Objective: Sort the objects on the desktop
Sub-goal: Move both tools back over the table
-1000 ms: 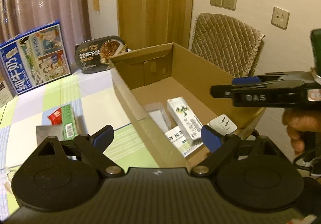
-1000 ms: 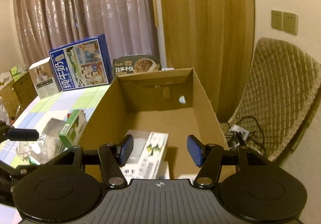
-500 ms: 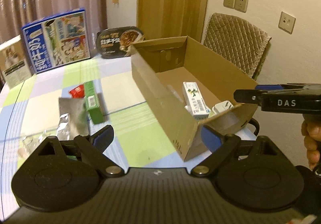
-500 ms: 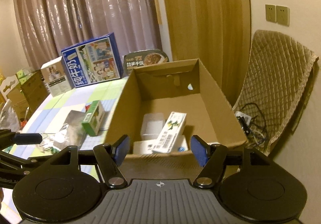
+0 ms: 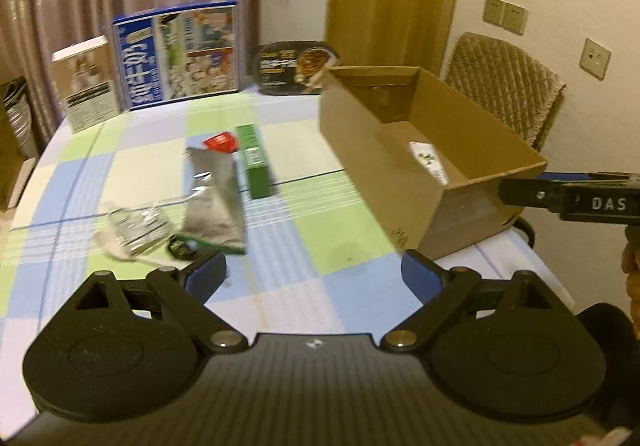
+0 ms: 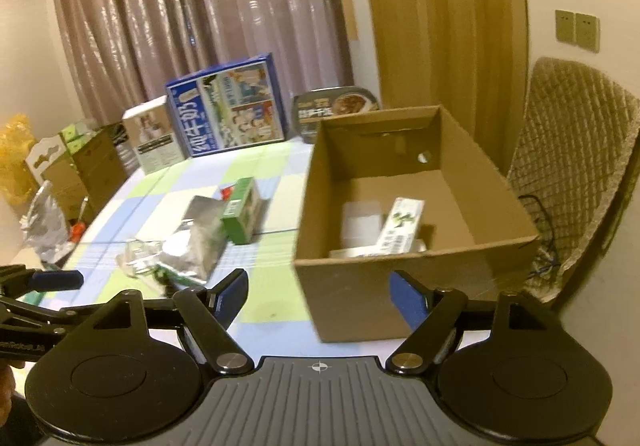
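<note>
Carton (image 6: 246, 216) and pouch (image 6: 196, 242) lie left of the cardboard box (image 6: 352, 298).

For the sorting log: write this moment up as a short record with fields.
left gripper: open, nothing between its fingers
right gripper: jaws have just been opening, nothing between them
cardboard box: on the table's right side, top open
in box: white carton leaning on a pale container
still on tablecloth: green box, silver pouch, red packet, clear crumpled wrapper
back edge: blue milk carton case, black meal tray
</note>
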`<state>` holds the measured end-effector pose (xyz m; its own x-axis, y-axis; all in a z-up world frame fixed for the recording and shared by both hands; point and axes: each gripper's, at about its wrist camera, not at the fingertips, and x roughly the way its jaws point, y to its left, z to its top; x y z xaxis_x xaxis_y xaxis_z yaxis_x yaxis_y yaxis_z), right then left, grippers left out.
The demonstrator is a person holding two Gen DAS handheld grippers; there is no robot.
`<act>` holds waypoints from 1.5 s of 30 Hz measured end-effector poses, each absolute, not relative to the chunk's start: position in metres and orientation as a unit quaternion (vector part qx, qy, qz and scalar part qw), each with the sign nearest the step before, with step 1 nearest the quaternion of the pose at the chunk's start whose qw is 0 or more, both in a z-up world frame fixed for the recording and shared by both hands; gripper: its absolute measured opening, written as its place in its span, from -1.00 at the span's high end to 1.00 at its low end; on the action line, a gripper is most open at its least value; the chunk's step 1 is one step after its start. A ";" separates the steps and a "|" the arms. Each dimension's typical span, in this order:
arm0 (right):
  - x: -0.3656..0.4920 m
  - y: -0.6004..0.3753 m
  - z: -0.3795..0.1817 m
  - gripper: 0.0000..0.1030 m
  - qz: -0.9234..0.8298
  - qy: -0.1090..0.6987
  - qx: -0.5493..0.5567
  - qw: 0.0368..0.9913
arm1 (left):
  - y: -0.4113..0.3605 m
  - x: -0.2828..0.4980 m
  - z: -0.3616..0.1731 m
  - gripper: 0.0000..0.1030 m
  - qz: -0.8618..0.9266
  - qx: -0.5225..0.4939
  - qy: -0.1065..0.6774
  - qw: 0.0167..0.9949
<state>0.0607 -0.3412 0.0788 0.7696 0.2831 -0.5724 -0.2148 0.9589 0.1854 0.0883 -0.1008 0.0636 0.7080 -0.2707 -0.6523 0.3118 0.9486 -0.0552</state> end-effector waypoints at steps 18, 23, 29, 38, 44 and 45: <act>0.051 -0.256 0.058 -0.57 0.212 0.344 0.028 0.914 | 0.009 0.067 0.053 -0.81 -0.050 -0.003 0.358 0.932; 0.057 -0.241 0.052 -0.59 0.222 0.350 0.017 0.910 | 0.027 0.073 0.048 -0.82 -0.035 -0.011 0.361 0.932; 0.068 -0.229 0.041 -0.59 0.224 0.359 0.006 0.906 | 0.037 0.086 0.036 -0.82 -0.031 -0.013 0.369 0.929; 0.092 -0.206 0.012 -0.59 0.247 0.375 -0.028 0.893 | 0.044 0.116 0.013 -0.82 -0.036 -0.010 0.385 0.922; 0.113 -0.180 -0.009 -0.41 0.277 0.380 -0.064 0.880 | 0.052 0.140 -0.004 -0.82 -0.036 -0.003 0.397 0.917; 0.117 -0.175 -0.012 -0.33 0.281 0.381 -0.069 0.878 | 0.053 0.145 -0.007 -0.82 -0.035 -0.004 0.399 0.916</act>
